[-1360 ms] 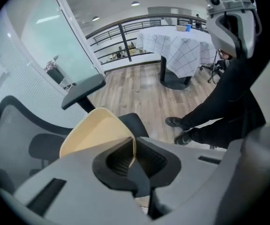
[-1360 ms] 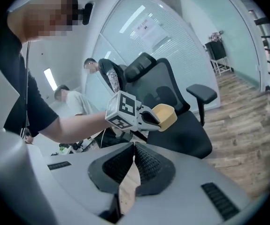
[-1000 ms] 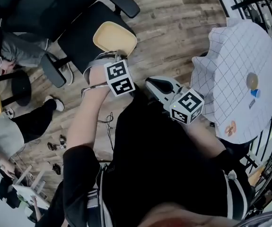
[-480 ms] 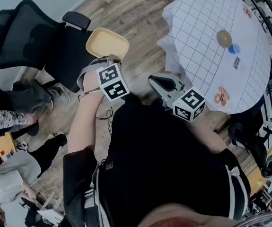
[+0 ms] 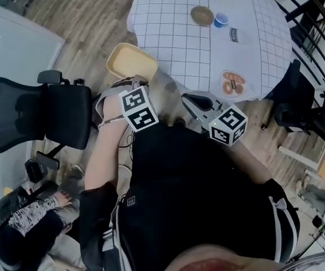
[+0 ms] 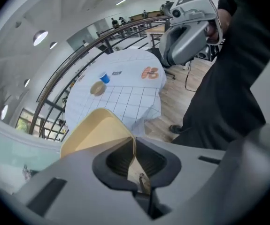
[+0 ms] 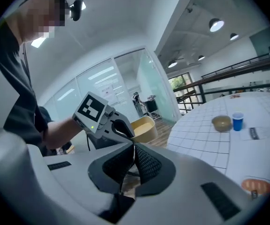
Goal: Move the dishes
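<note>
A round table [image 5: 168,44] under a white cloth with a grid pattern fills the top of the head view. A black office chair [image 5: 38,117] stands on the wood floor to its left, well apart from it.

The tan dish [image 5: 131,62] is the biggest of the dishes and is off the table, carried in the air. The left gripper [image 6: 134,150] has its pads pinched on the near rim, so the dish reaches out past the fingers toward the table. Its length runs along the line the gripper points. From above, its far edge sits just at the near left edge of the cloth, so setting it down looks to need a short reach forward and a levelling of the wrist.

The right gripper [image 7: 134,159] has its jaws pressed together on nothing. It hangs to the right of the dish, near the table's front edge.

A small plate with orange food [image 5: 233,83] lies near that front edge, closer to the right hand than the left. Farther back, a brown bowl [image 5: 202,14] and a blue cup [image 5: 221,20] stand just beside each other, with a small dark card [image 5: 234,35] near the cup
</note>
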{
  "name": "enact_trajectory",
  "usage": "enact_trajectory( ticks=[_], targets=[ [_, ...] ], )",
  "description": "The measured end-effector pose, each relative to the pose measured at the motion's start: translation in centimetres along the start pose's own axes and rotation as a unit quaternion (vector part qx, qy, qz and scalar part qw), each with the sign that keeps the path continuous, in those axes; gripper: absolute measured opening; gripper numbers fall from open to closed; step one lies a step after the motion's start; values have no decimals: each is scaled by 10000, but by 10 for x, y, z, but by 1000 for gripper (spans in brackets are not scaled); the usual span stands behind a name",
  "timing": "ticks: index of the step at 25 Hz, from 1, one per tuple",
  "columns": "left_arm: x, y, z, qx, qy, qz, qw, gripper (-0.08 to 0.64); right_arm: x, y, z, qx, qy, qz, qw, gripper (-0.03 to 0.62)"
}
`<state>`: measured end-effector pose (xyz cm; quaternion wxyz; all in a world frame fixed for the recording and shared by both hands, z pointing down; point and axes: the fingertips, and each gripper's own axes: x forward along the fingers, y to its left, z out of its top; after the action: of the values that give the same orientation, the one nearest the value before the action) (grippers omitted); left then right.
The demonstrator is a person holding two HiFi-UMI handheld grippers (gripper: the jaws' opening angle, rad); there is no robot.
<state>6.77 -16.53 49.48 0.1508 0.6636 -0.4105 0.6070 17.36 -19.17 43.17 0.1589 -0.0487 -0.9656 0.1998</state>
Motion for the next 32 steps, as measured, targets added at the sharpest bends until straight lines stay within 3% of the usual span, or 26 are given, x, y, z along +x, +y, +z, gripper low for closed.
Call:
enact_trajectory(
  ticks=[5, 13, 17, 19, 22, 25, 28, 32],
  targets=[
    [19, 4, 83, 1137, -408, -226, 9924, 25, -55, -42, 9, 248, -541, -1054, 9926, 21],
    [40, 6, 185, 2636, -1027, -567, 9575, 25, -115, -92, 23, 621, -1233, -2510, 9581, 21],
    [50, -9, 214, 3172, -1195, -809, 9373, 25, -131, -107, 20, 821, -1384, -2915, 9429, 21],
    [60, -15, 226, 3288, -1180, -887, 9328, 25, -140, -115, 13, 926, -1379, -3008, 9391, 21],
    [74, -22, 251, 3291, -1117, -970, 9326, 25, -162, -135, 11, 972, -1367, -3058, 9372, 21],
    [85, -24, 284, 3130, -1002, -948, 9397, 25, -189, -159, 19, 854, -1345, -2956, 9419, 21],
    [95, -30, 321, 2726, -897, -910, 9536, 25, -224, -181, 29, 603, -1234, -2749, 9516, 21],
    [110, -31, 369, 1761, -725, -782, 9786, 25, -271, -212, 43, 368, -1111, -2244, 9674, 21]
  ],
)
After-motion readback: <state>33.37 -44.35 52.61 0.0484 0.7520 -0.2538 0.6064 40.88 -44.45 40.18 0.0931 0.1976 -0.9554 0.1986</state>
